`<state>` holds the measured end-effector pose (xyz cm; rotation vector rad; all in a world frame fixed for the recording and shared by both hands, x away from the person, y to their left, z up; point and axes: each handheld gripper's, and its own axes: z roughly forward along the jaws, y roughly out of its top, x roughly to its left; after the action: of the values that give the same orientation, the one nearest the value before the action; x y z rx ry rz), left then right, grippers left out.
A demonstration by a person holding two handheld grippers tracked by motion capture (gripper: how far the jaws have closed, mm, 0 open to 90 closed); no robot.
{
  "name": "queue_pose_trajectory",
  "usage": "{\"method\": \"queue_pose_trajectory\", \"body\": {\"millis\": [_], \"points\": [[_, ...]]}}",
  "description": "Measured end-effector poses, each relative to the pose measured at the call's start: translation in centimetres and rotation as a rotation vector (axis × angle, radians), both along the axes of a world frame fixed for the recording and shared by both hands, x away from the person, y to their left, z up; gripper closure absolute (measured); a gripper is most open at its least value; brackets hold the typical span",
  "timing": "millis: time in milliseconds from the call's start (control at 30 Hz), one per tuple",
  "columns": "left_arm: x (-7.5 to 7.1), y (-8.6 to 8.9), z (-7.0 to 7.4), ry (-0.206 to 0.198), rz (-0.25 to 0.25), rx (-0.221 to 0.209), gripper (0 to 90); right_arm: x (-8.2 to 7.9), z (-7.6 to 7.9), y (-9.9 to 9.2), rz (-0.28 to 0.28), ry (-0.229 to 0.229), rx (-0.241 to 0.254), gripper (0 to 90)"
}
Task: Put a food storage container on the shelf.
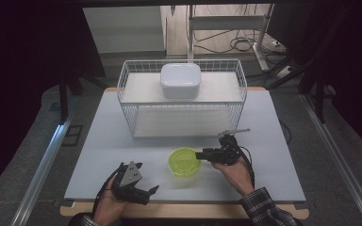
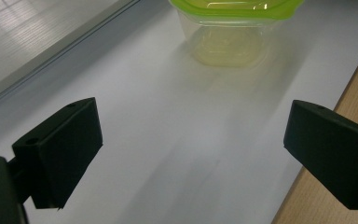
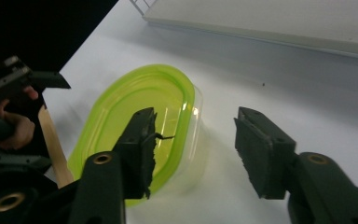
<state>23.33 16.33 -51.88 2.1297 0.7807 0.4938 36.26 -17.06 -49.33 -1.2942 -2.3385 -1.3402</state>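
Green container [image 1: 185, 162] is sitting on the table [image 1: 103, 155], near the front edge, not yet gripped; right gripper [image 3: 193, 140] is being positioned over its rim, jaws apart. Left gripper [image 2: 191, 154] is being held released nearby; lifting is left

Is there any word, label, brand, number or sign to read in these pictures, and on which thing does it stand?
None: no readable text anywhere.
Green-lidded container: plain lid, no label.
White box in the wire basket: no print visible.
Left gripper and right gripper: no markings readable.
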Motion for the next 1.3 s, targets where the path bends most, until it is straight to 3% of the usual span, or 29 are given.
{"method": "queue_pose_trajectory", "body": {"millis": [167,400,533,633,967,1300], "points": [[0.0,0.0,0.0,-0.003,-0.002,0.005,3.8,0.6,-0.6,0.5,-0.007,0.076,0.026,60.0],[-0.1,-0.2,-0.1,-0.004,-0.010,0.019,3.8,0.9,-0.8,0.7,0.003,0.126,0.054,78.3],[-0.1,-0.3,-0.1,-0.010,-0.011,0.024,3.8,0.9,-0.8,0.7,0.014,0.143,0.074,80.4],[-0.1,-0.2,0.0,-0.012,-0.011,0.024,3.8,1.0,-0.7,0.5,0.008,0.184,0.109,81.1],[-0.1,-0.2,0.0,-0.017,-0.006,0.021,3.8,0.7,0.2,0.1,-0.001,0.153,0.121,81.4],[-0.1,-0.1,0.0,-0.020,0.003,0.018,3.7,0.3,2.3,-0.4,0.002,0.110,0.154,81.4]]}}
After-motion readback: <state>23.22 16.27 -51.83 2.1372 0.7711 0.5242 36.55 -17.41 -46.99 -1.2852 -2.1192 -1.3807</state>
